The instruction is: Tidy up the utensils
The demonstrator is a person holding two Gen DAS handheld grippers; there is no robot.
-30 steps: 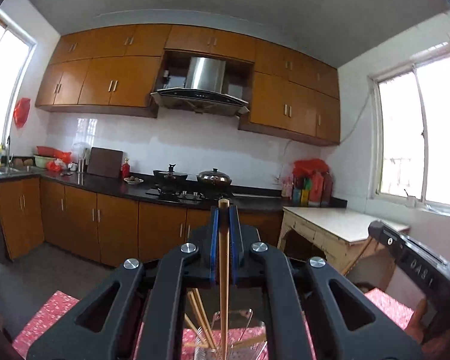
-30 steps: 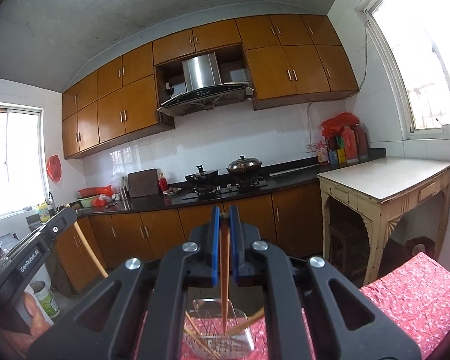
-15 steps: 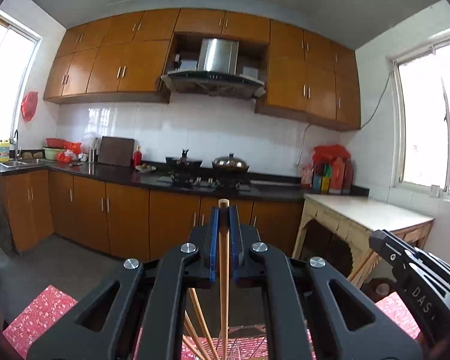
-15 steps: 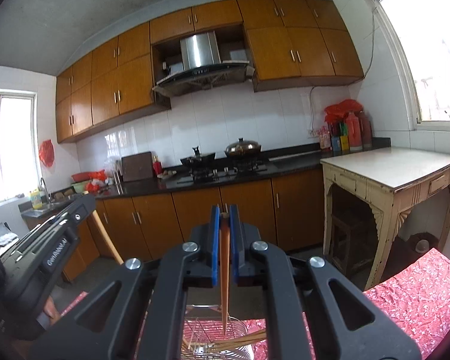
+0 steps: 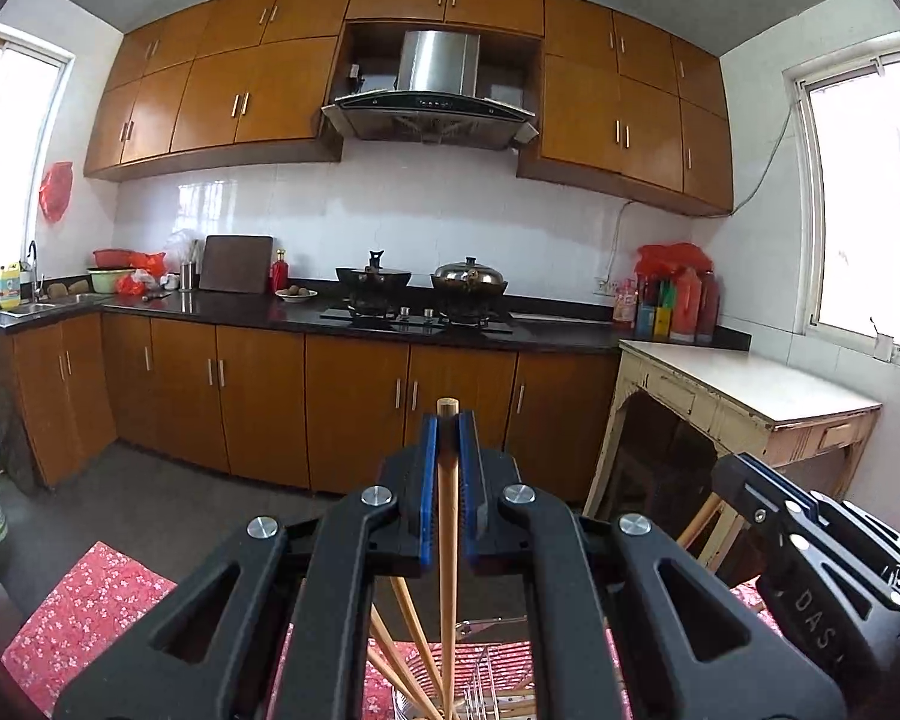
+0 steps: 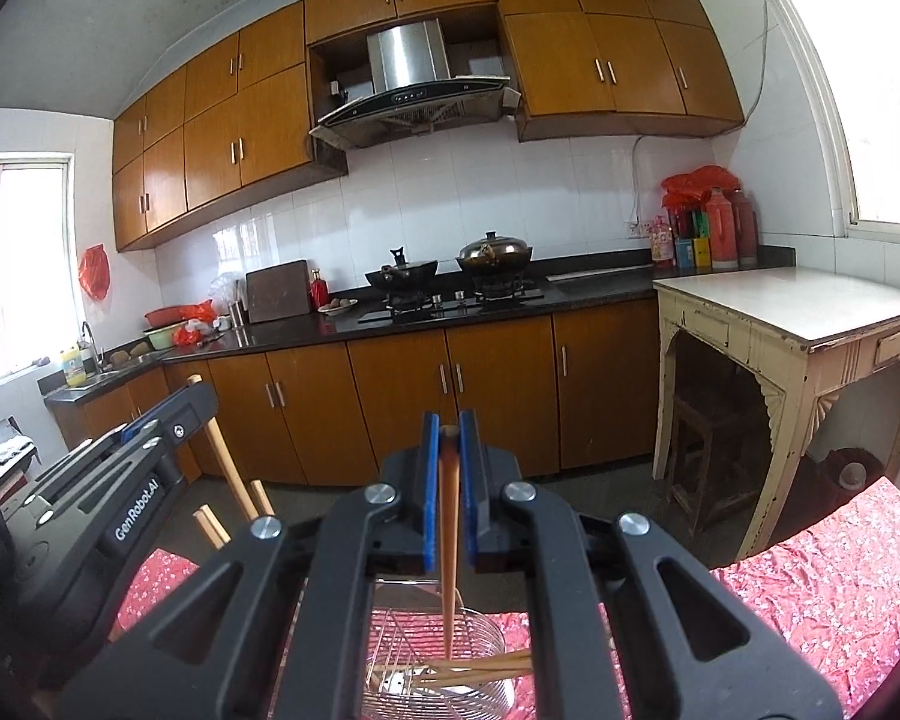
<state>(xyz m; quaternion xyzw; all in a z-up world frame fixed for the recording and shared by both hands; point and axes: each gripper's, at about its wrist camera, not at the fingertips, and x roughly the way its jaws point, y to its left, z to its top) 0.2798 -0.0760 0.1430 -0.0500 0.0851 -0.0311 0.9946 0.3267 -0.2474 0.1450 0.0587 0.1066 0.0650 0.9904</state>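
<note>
While both grippers have sunk over the last second, the wire basket (image 6: 450,654) has come closer beneath them, which suggests the chopsticks are about to be dropped in. Left gripper (image 5: 447,438) is clamped tight on a pale chopstick (image 5: 448,516) that hangs upright, its lower end among other chopsticks (image 5: 411,648) leaning in the basket. Right gripper (image 6: 448,438) is likewise pinched on a darker chopstick (image 6: 448,540), whose tip hangs just over the basket's mouth, above sticks lying flat inside. That basket stands on a red cloth (image 6: 822,588), directly below both grippers.
</note>
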